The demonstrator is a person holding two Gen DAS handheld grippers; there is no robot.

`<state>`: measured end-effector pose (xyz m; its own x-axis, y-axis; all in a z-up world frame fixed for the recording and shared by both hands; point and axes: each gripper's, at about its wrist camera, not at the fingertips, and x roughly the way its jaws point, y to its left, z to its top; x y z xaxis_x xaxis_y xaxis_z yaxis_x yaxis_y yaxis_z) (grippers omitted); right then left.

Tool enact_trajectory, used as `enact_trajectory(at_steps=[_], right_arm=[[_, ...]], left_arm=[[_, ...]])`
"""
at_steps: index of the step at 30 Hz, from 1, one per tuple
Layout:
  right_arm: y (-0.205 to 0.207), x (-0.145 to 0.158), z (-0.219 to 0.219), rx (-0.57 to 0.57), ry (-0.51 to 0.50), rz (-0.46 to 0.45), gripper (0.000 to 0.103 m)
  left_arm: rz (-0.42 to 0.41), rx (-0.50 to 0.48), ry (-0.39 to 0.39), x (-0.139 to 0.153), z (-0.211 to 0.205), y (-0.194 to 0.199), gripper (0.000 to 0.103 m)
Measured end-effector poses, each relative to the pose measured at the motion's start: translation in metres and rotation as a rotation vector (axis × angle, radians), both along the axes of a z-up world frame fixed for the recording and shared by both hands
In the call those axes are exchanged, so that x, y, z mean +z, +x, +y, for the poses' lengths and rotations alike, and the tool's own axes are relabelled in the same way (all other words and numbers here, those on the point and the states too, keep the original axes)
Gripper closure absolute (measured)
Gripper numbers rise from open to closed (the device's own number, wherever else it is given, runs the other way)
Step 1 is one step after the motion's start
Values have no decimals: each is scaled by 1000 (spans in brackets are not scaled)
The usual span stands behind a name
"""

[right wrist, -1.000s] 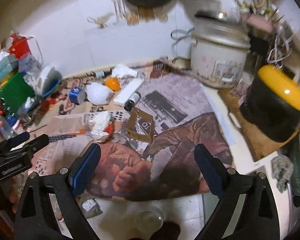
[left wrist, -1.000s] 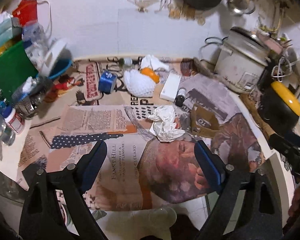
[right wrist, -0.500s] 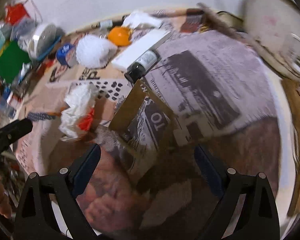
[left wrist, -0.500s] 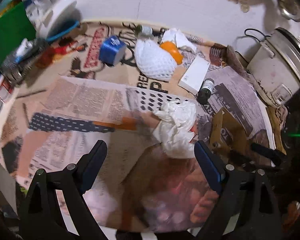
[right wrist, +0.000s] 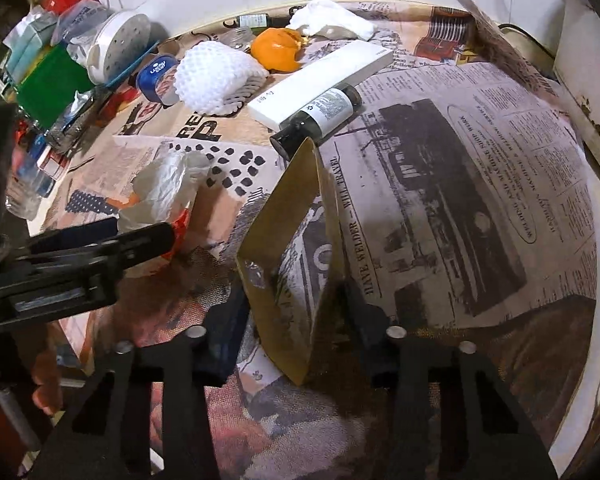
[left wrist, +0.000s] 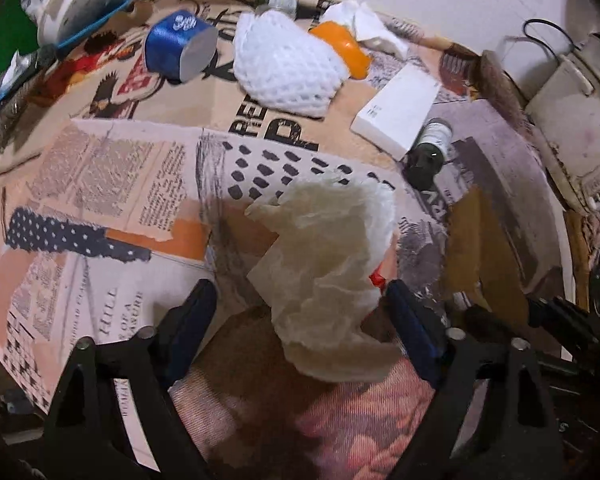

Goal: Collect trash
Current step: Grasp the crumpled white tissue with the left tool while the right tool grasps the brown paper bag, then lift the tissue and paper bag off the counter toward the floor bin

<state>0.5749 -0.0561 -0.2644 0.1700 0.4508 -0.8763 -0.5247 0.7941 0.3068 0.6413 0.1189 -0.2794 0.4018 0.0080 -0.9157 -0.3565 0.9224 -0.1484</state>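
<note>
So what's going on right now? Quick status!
Left gripper open around crumpled white bag. Right gripper closing on brown cardboard piece, grip unconfirmed. Dark bottle close behind cardboard.

Left gripper [left wrist: 300,316] spread wide around a crumpled white wrapper [left wrist: 332,276] on the newspaper-covered counter [left wrist: 100,168].

The wrapper sits between the two blue-padded fingers [left wrist: 192,320], close to the right one, with a gap on the left side; a bit of red shows at its lower right edge. Just right of it lies a brown cardboard piece [left wrist: 480,256]. Farther back are a white foam fruit net [left wrist: 288,68] touching an orange peel [left wrist: 342,48], a blue ribbon spool [left wrist: 178,46], a flat white box [left wrist: 400,112] and a dark bottle [left wrist: 428,152] lying beside the box. A white cooker [left wrist: 572,120] stands at the far right.
</note>
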Motion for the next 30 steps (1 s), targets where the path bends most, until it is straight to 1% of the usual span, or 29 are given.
enact_trajectory(at_steps=[1, 2, 3, 4, 6, 8, 12, 14, 20, 25, 30], right_arm=[[1, 0, -1, 7, 4, 3, 69], [3, 1, -2, 13, 3, 2, 71], [5, 1, -2, 16, 1, -1, 71], [5, 2, -4, 23, 3, -4, 73], [6, 3, -7, 26, 11, -5, 75], [7, 6, -10, 31, 22, -6, 78], [7, 14, -15, 27, 46, -9, 79], [5, 21, -17, 20, 51, -31, 80], [-9, 43, -22, -33, 79, -62, 82], [-39, 64, -20, -80, 91, -113, 82], [-90, 79, -7, -144, 99, -169, 82]], left_arm=[[4, 7, -10, -3, 1, 1, 31], [8, 18, -26, -6, 1, 2, 35], [-3, 32, -24, -6, 2, 1, 41], [-15, 40, -20, -5, 1, 0, 50], [-20, 47, -29, -4, 0, -2, 52], [-38, 64, -17, 0, -1, -5, 55], [-70, 63, 12, 12, -6, -14, 57], [-87, 61, 15, 19, -8, -19, 57], [-146, 11, 19, 48, -12, -41, 57], [-190, -40, 16, 66, -5, -77, 57], [-233, -103, 24, 76, 7, -136, 57]])
